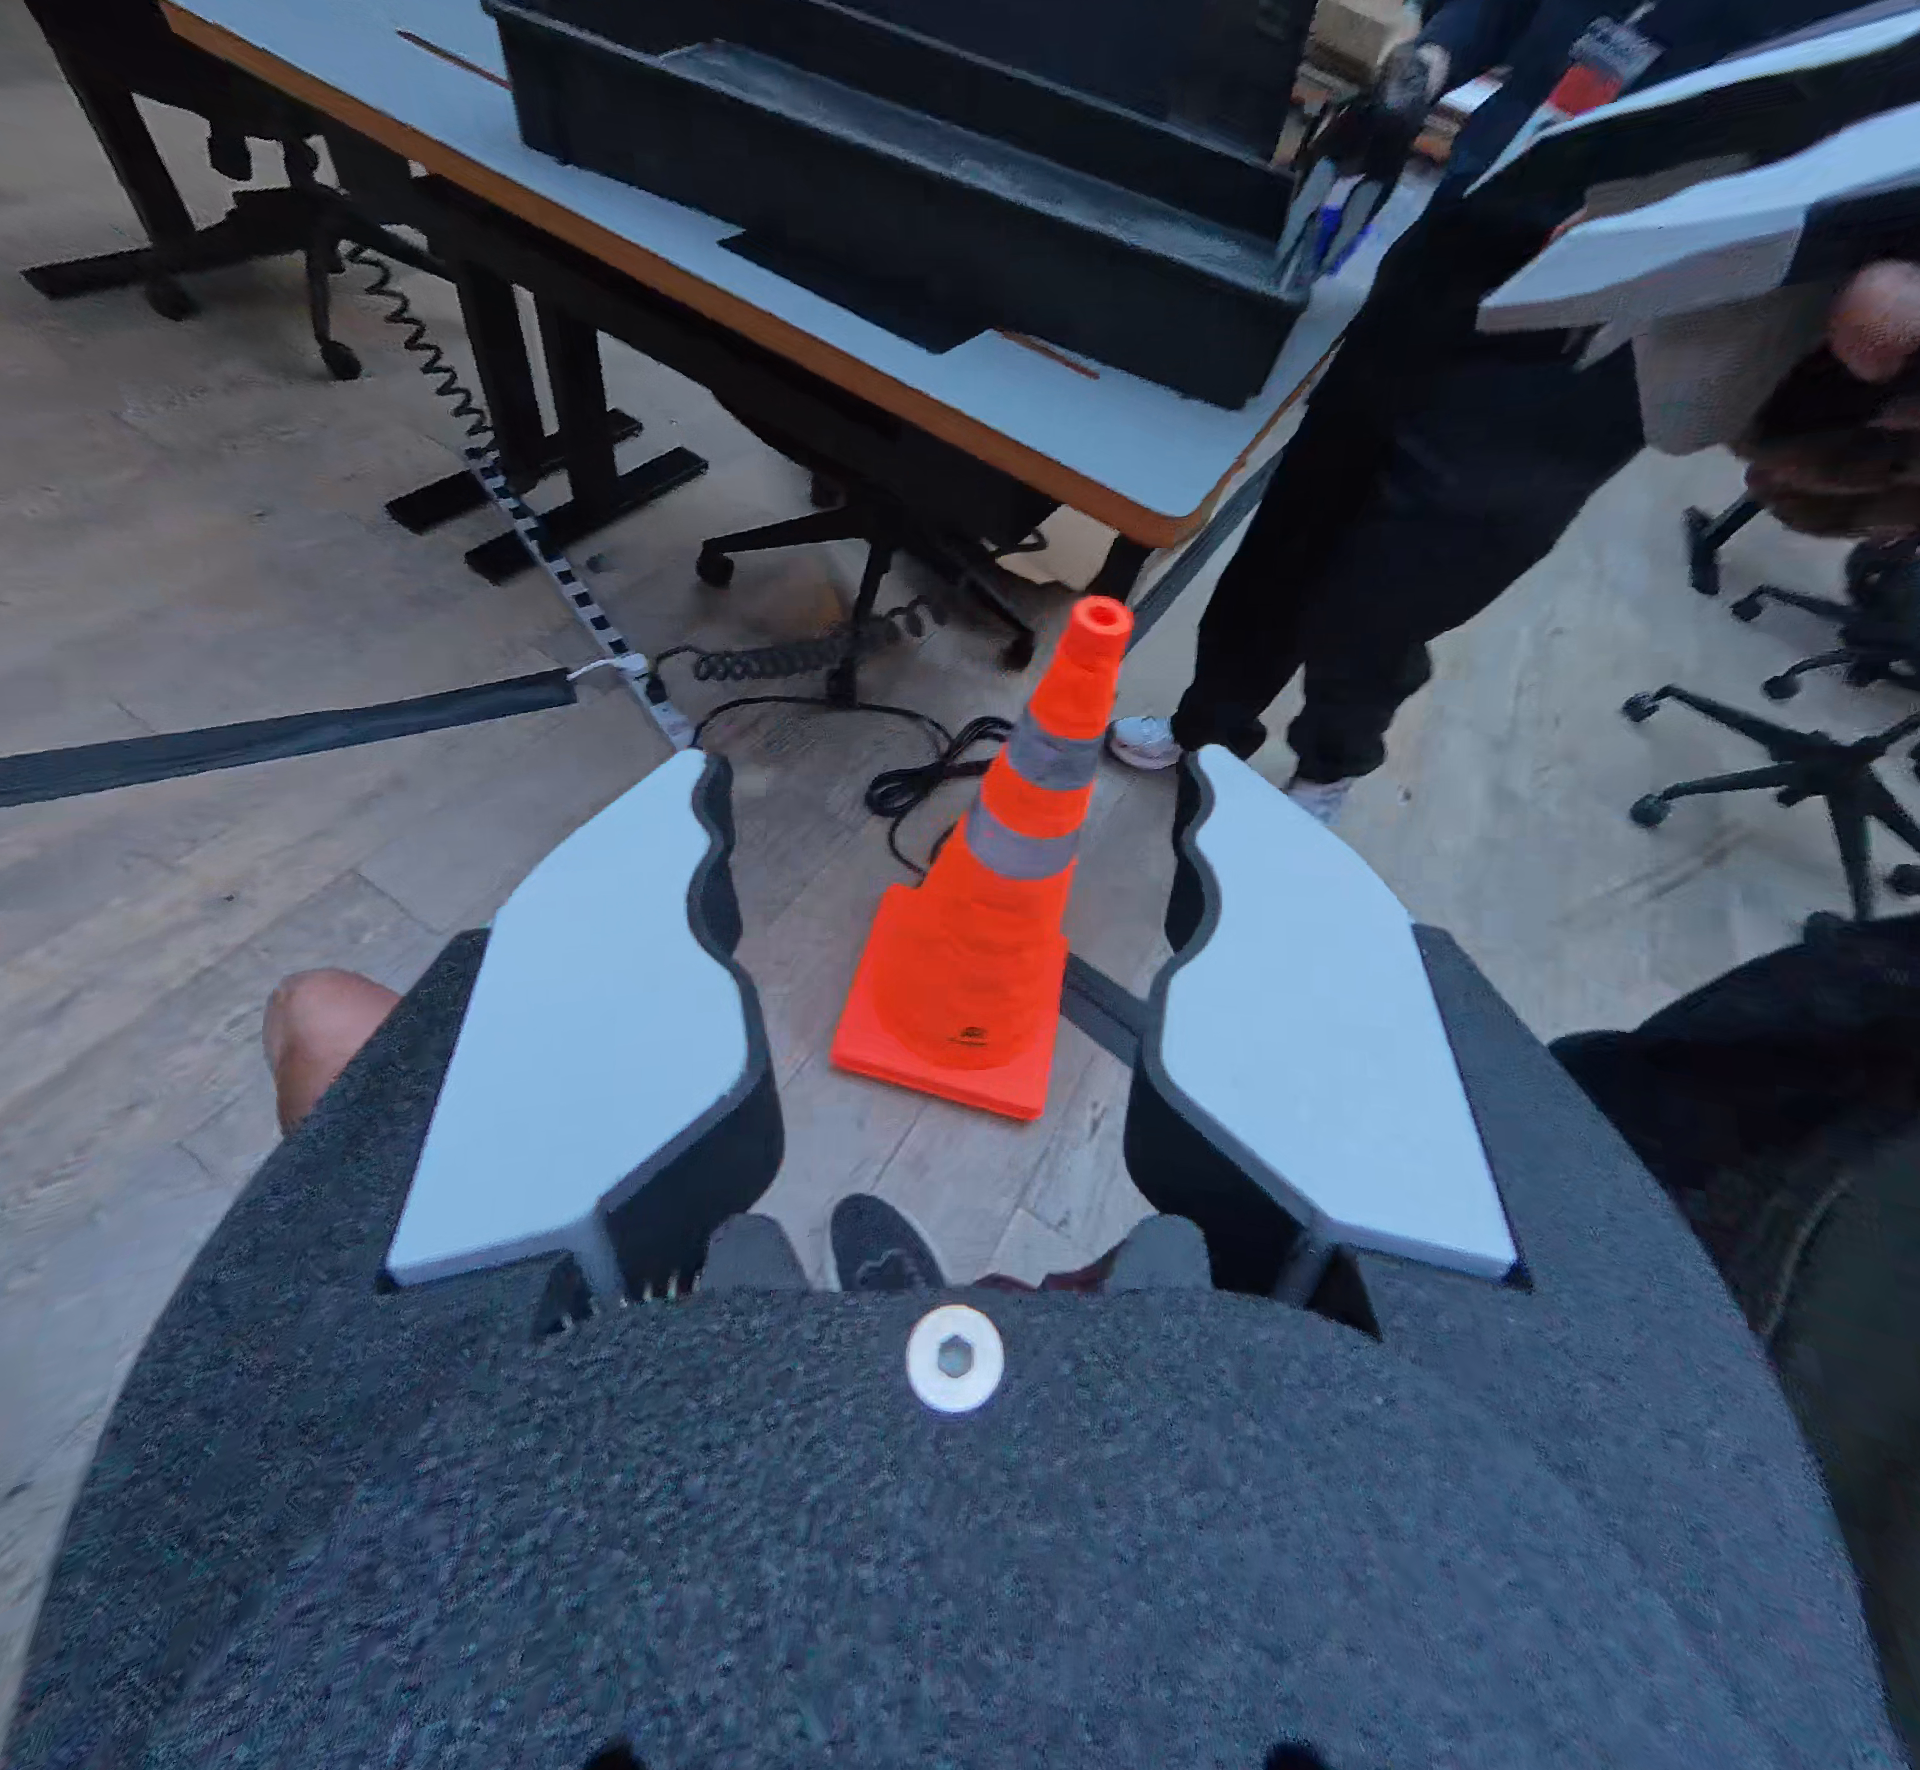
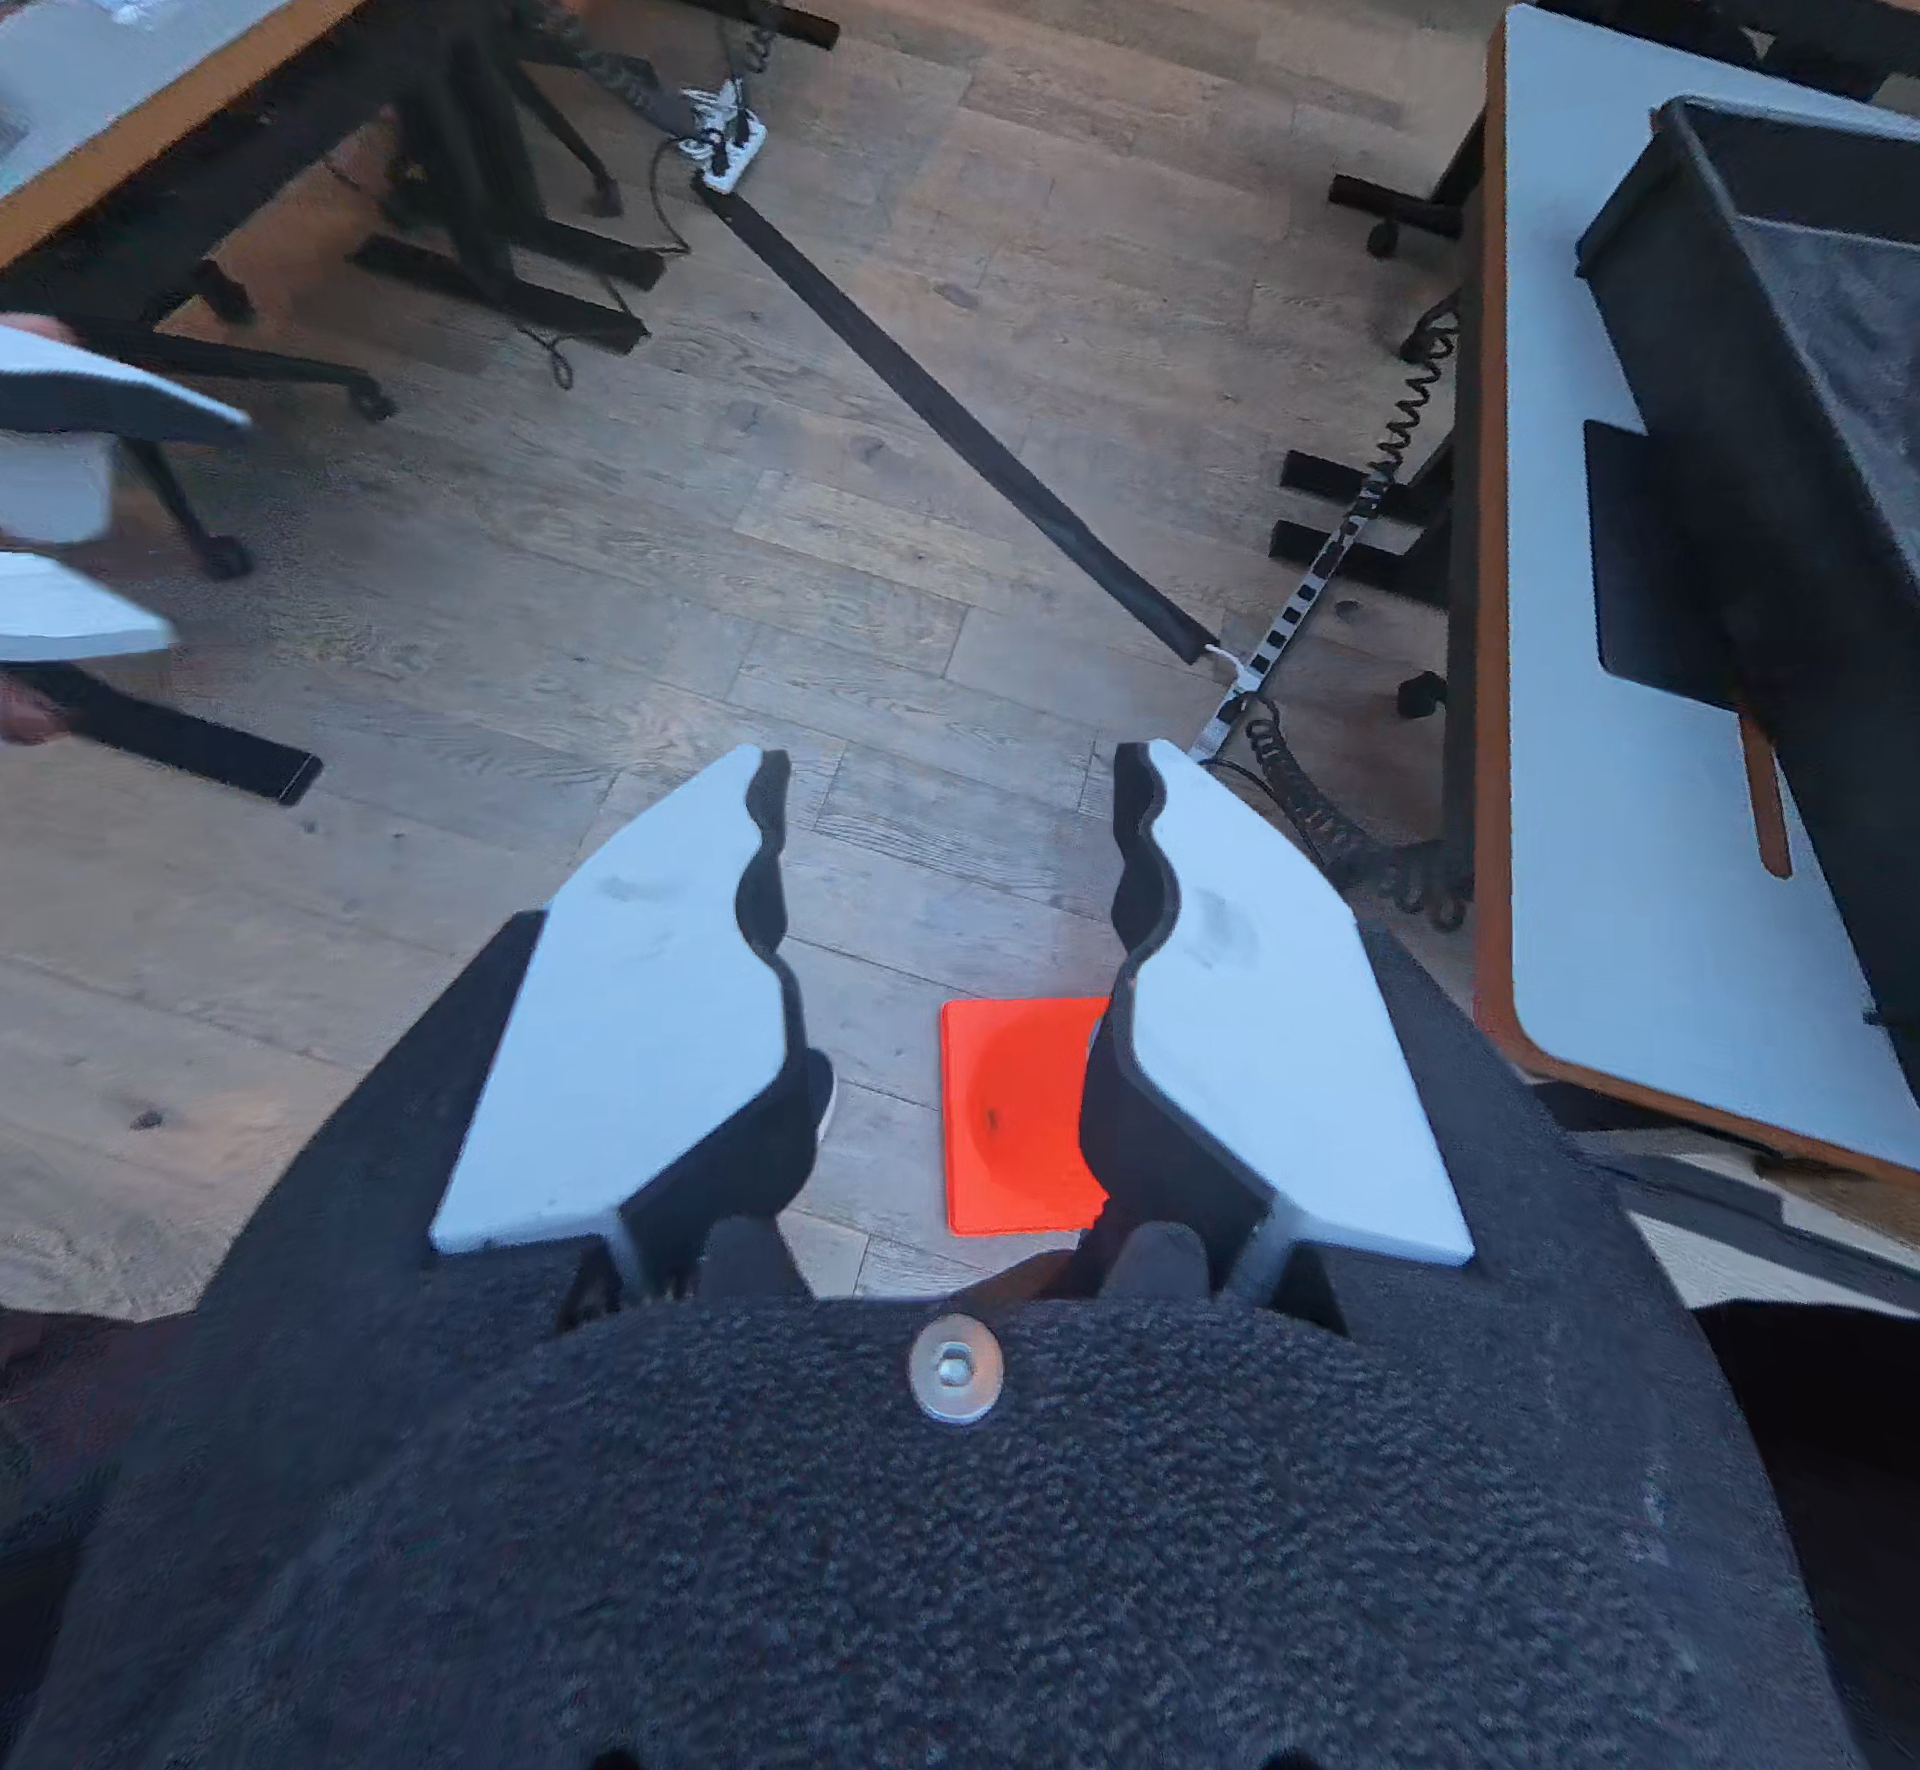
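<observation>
An orange traffic cone (image 1: 1000,899) with two grey reflective bands stands upright on the wood floor. My left gripper (image 1: 956,764) is open and empty, held above the floor, and the cone shows in the gap between its fingers, farther off. My right gripper (image 2: 951,759) is open and empty, looking down at the floor. The cone's orange square base (image 2: 1013,1118) lies below it, partly hidden behind its right finger (image 2: 1247,993). The right gripper also shows at the upper right of the left wrist view (image 1: 1714,193). The left gripper shows at the left edge of the right wrist view (image 2: 73,494).
A grey table (image 1: 1039,432) with a large black bin (image 1: 883,162) stands beyond the cone; it also shows in the right wrist view (image 2: 1621,889). A person in dark clothes (image 1: 1403,525) stands by its corner. Office chairs (image 1: 1808,785), a black floor cable cover (image 2: 956,432) and coiled cords (image 1: 810,660) lie around.
</observation>
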